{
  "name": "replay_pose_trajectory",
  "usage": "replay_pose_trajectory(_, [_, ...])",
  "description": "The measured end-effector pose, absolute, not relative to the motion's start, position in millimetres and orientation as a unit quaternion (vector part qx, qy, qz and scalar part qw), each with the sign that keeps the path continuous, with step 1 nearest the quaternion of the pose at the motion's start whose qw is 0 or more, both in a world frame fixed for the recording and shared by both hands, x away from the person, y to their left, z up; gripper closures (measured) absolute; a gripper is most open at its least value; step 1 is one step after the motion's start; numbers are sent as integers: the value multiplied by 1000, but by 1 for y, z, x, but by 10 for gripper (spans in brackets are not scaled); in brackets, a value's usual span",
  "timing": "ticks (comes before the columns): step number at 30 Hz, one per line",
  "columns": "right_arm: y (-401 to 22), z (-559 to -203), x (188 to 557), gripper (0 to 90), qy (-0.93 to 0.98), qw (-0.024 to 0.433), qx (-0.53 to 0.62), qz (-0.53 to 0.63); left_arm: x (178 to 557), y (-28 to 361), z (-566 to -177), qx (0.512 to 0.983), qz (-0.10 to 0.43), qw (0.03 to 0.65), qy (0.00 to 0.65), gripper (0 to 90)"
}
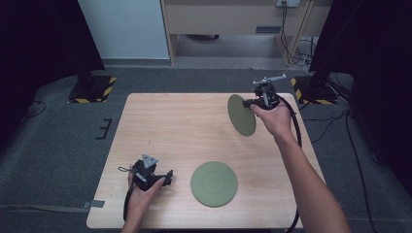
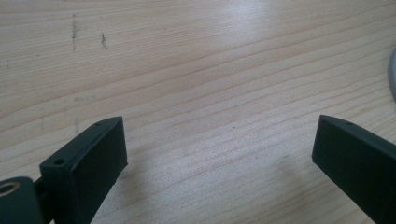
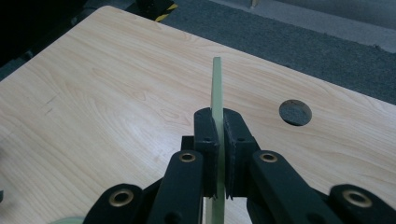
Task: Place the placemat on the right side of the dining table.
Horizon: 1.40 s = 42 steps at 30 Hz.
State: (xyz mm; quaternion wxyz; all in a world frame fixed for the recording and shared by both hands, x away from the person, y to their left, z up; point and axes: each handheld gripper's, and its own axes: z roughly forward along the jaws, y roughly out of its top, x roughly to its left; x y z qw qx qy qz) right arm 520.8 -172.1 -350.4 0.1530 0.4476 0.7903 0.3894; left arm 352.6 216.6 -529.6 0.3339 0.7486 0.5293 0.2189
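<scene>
- Grey carpet is surrounding the wooden table [image 1: 160, 126].
- Right gripper [image 1: 251, 103] is clamping a green plate [image 1: 241, 115] by its rim, holding it on edge above the table's far right part.
- Left gripper [image 1: 167, 177] is sitting wide open near the front left, nothing between its jaws.
- Second plate [image 1: 214, 184] is lying flat just beside it.

Left hand-held gripper [image 1: 167, 175] agape, right [image 1: 248, 103] clamped.
</scene>
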Motion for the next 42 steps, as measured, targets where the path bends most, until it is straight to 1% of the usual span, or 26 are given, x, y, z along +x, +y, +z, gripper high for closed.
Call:
replay_pose_trajectory(16, [-183, -355, 549, 860, 782, 149, 466, 387, 354, 216, -534, 746, 208, 331, 539, 30])
replay_pose_trajectory(20, [-186, -356, 554, 860, 777, 150, 472, 389, 354, 214, -536, 752, 211, 323, 534, 31])
replay_pose_trajectory(26, [-194, -354, 563, 860, 768, 152, 483, 393, 356, 215, -536, 747, 212, 323, 540, 31])
replay_pose_trajectory(32, [-198, -360, 568, 860, 768, 154, 489, 383, 356, 214, -536, 751, 215, 318, 538, 29])
replay_pose_trajectory(42, [-196, -368, 564, 860, 773, 162, 485, 374, 355, 212, -536, 757, 219, 311, 531, 29])
